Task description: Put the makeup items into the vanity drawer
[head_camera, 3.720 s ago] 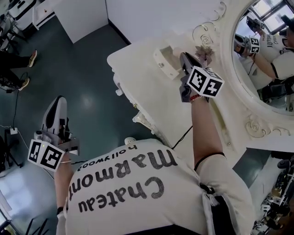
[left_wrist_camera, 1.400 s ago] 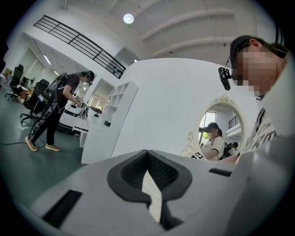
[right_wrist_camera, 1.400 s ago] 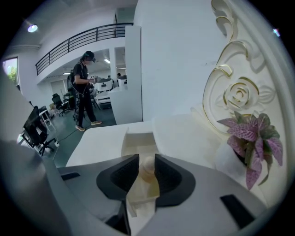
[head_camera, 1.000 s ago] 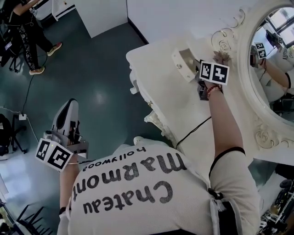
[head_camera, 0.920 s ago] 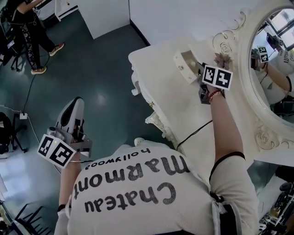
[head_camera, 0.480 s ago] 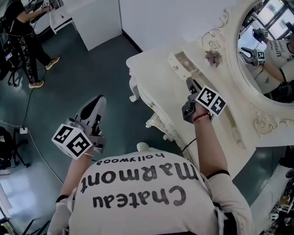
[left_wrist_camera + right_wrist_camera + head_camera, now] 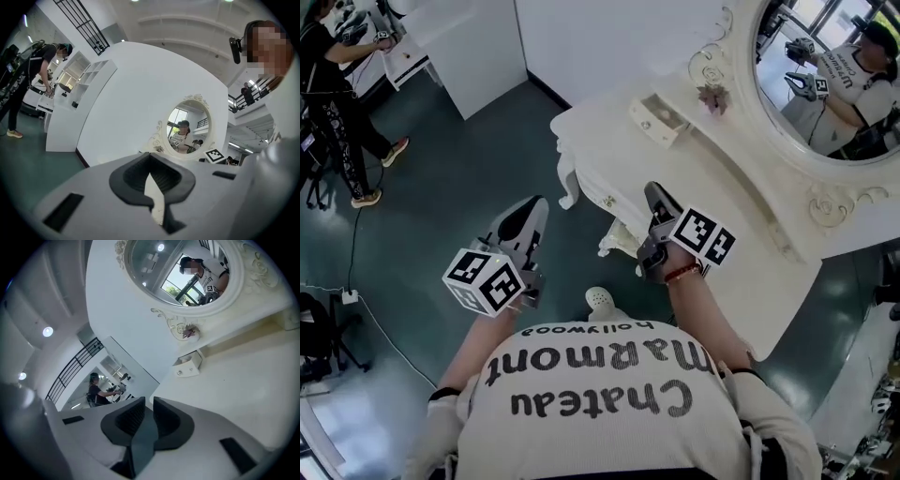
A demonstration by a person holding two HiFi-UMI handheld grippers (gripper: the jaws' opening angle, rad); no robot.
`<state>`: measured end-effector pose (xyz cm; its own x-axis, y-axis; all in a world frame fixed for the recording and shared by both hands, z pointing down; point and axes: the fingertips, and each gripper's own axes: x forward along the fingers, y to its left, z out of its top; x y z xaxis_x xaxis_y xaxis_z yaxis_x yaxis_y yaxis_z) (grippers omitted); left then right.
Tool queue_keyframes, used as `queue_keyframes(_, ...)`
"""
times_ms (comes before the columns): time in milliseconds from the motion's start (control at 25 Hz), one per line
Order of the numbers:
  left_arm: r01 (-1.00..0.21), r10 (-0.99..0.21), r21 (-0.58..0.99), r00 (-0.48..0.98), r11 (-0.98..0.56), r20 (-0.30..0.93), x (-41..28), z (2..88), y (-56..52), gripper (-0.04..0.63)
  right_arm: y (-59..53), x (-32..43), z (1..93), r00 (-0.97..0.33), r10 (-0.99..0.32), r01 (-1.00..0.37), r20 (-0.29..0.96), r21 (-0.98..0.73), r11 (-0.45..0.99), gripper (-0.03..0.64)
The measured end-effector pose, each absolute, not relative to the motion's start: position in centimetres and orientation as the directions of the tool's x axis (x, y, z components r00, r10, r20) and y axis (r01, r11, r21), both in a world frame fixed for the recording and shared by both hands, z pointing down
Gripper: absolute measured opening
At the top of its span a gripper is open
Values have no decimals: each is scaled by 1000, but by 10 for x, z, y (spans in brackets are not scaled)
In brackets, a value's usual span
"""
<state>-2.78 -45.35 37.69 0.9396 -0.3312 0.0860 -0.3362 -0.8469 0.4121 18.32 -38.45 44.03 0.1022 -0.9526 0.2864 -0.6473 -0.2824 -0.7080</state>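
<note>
The white vanity table (image 7: pixel 727 192) fills the upper right of the head view. Its small knobbed drawer (image 7: pixel 659 120) (image 7: pixel 190 365) juts out of the low back shelf, and I cannot see inside it. No makeup item shows in any view. My right gripper (image 7: pixel 653 189) (image 7: pixel 147 404) hangs over the table's front edge, well short of the drawer, with its jaws together and nothing between them. My left gripper (image 7: pixel 536 204) (image 7: pixel 150 161) floats over the floor to the left of the table, shut and empty.
An oval mirror (image 7: pixel 825 75) in an ornate frame stands at the back of the vanity, with a small flower ornament (image 7: pixel 710 96) at its base. A person (image 7: pixel 337 103) works at a white cabinet (image 7: pixel 459 47) far left. A cable (image 7: pixel 380 323) lies on the teal floor.
My right gripper has drawn back from the drawer to the table's front edge. The left gripper has risen and come closer to the table.
</note>
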Motion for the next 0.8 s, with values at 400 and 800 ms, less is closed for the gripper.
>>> queue_keyframes(400, -341, -349, 365, 936, -866, 46, -50, 362, -428, 9, -350, 121, 372, 109, -983, -843, 148, -511, -170, 51)
queue_keyframes(800, -316, -321, 364, 946, -876, 49, -73, 363, -410, 9, -333, 77, 375, 107, -973, -936, 203, -309, -168, 51)
